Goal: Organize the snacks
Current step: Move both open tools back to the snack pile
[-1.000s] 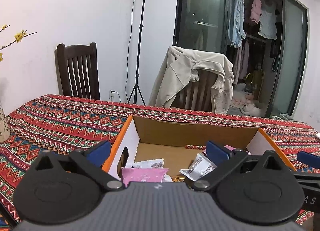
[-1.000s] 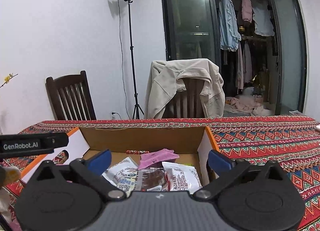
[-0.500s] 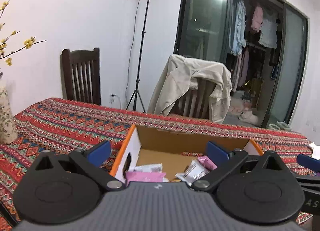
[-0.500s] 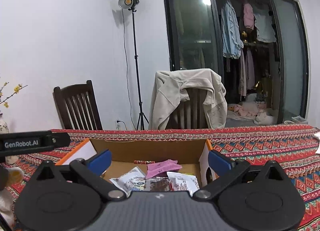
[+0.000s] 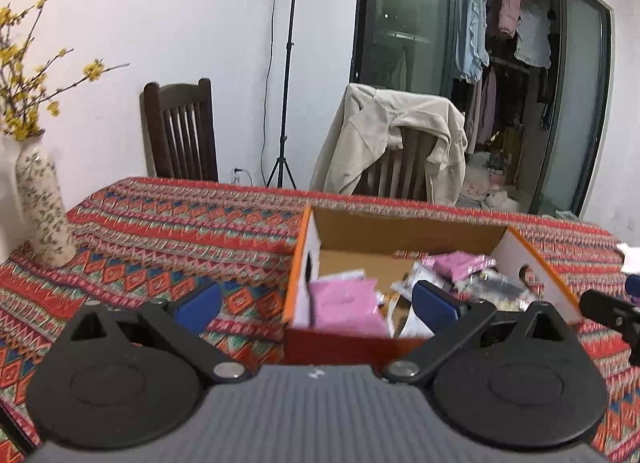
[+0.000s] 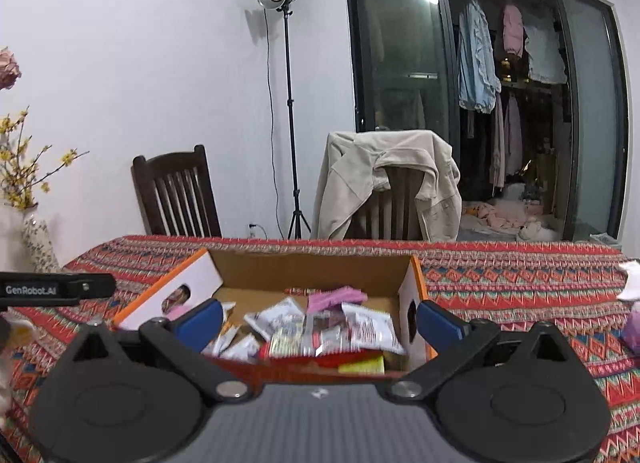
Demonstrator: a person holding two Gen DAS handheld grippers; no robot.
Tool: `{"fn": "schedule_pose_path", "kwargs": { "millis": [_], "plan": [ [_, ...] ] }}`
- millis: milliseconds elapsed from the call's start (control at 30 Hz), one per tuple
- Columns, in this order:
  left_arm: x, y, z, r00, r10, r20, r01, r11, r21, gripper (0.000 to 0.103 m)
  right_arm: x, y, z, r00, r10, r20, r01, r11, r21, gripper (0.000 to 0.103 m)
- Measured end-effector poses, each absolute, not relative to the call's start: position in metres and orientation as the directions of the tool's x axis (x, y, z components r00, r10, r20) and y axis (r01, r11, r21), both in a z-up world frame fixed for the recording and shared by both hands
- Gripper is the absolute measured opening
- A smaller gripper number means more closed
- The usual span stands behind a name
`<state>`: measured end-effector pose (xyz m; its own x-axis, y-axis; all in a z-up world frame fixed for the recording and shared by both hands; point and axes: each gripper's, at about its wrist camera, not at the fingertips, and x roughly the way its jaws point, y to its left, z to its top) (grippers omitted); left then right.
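An open cardboard box with orange edges stands on the patterned tablecloth and holds several snack packets, among them a pink packet and white packets. My left gripper is open and empty, held near the box's left front corner. My right gripper is open and empty, held in front of the box, its fingers apart about as wide as the box.
A flowered vase with yellow blossoms stands at the table's left end. White paper and a purple item lie at the right. Two chairs, one draped with a beige jacket, and a light stand are behind the table.
Both grippers have drawn back and up from the box, so more of the table and the vase show. Both stay open and empty.
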<state>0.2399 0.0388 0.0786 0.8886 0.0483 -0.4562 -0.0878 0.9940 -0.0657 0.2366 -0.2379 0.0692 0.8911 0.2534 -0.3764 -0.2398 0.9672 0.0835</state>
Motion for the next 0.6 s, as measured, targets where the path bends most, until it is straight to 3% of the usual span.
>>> {"fn": "schedule_pose_path", "kwargs": {
  "millis": [600],
  "plan": [
    [0.175,0.071,0.009,0.862,0.067,-0.502,-0.111,0.992,-0.059,0.103,0.184,-0.224,-0.002,0.782,0.249,-0.571,-0.261,0.963,0.062,0.103]
  ]
}}
